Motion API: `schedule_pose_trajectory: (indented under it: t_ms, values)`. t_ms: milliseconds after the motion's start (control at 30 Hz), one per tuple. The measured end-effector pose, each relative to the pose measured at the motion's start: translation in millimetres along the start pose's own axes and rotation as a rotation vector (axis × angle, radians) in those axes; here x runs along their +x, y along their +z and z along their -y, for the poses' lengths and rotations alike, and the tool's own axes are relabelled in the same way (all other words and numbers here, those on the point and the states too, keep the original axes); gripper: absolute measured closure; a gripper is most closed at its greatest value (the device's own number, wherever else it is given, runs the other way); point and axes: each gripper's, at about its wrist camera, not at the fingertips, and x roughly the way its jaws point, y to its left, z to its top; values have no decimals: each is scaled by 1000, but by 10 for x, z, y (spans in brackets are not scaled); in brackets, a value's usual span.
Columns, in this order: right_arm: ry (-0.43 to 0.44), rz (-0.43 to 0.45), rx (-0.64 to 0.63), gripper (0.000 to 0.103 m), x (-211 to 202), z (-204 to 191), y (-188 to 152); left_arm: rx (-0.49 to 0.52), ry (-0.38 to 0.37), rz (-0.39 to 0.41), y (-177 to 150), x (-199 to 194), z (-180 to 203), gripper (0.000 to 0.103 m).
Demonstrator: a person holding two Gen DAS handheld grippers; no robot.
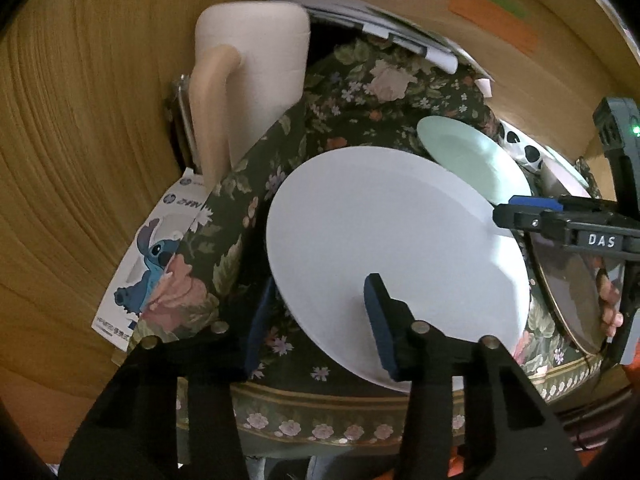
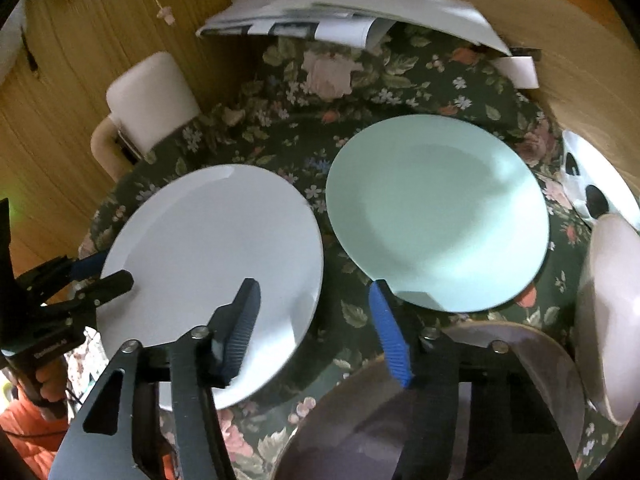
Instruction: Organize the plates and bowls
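Note:
A white plate lies on the flowered tablecloth; it also shows in the right wrist view. A pale green plate lies to its right, also seen in the left wrist view. My left gripper is open, its fingers straddling the white plate's near left edge, one finger over the plate. My right gripper is open and empty, hovering between the two plates. It appears in the left wrist view at the white plate's right edge. A dark glass plate lies under it.
A pinkish bowl and a black-spotted white dish sit at the right. A cream chair stands against the table's far left. Papers lie at the back edge. A Stitch card pokes out at the left.

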Motion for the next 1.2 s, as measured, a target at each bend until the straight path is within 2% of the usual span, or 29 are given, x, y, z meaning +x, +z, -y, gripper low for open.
schedule_pose_trajectory:
  t_ms: [133, 433, 767, 1000, 1200]
  values:
    - [23, -19, -4, 62, 74, -17, 21, -10, -12, -18, 20, 73, -19, 66]
    - [69, -93, 4, 73, 265, -36, 56, -21, -25, -25, 40, 64, -45, 69]
    - [49, -59, 3, 75, 221, -60, 79, -6, -4, -12, 43, 45, 9, 69]
    - [35, -16, 12, 75, 25, -7, 38, 5, 11, 16, 63, -26, 121, 69]
    - [28, 36, 41, 76, -174, 79, -7, 31, -7, 49, 129, -137, 273, 69]
